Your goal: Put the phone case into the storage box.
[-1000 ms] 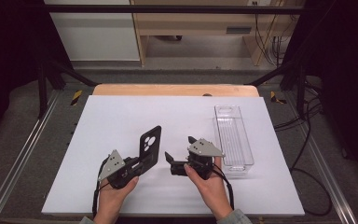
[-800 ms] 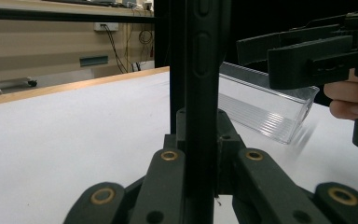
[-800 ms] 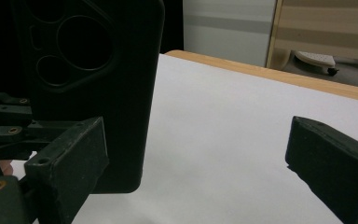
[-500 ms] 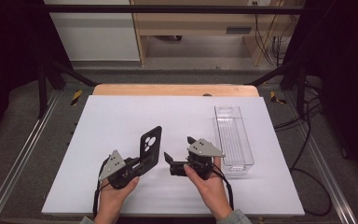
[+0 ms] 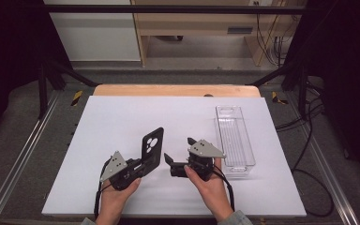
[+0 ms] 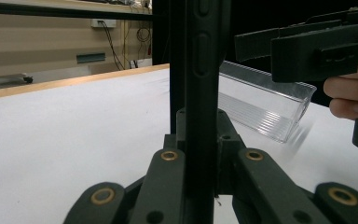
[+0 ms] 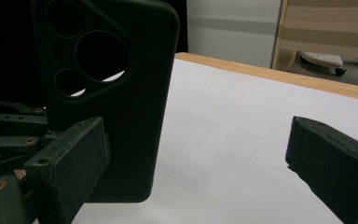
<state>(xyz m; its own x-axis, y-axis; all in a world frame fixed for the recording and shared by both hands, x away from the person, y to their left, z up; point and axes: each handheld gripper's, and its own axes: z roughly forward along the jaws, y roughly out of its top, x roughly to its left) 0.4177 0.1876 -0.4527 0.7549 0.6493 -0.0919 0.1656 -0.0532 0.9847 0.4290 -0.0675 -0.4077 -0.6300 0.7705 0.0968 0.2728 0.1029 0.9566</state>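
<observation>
Your left gripper (image 5: 146, 165) pinched the black phone case (image 5: 152, 146), which stood up at its 1 o'clock. Your right gripper (image 5: 177, 157) was spread wide, the case at its 9 o'clock.

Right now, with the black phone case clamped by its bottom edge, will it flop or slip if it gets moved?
The phone case probably stays fairly stiff: it stands upright from the left gripper without sagging. It looks light, an empty shell with an open camera cutout. The narrow edge grip might let it twist if bumped.
</observation>
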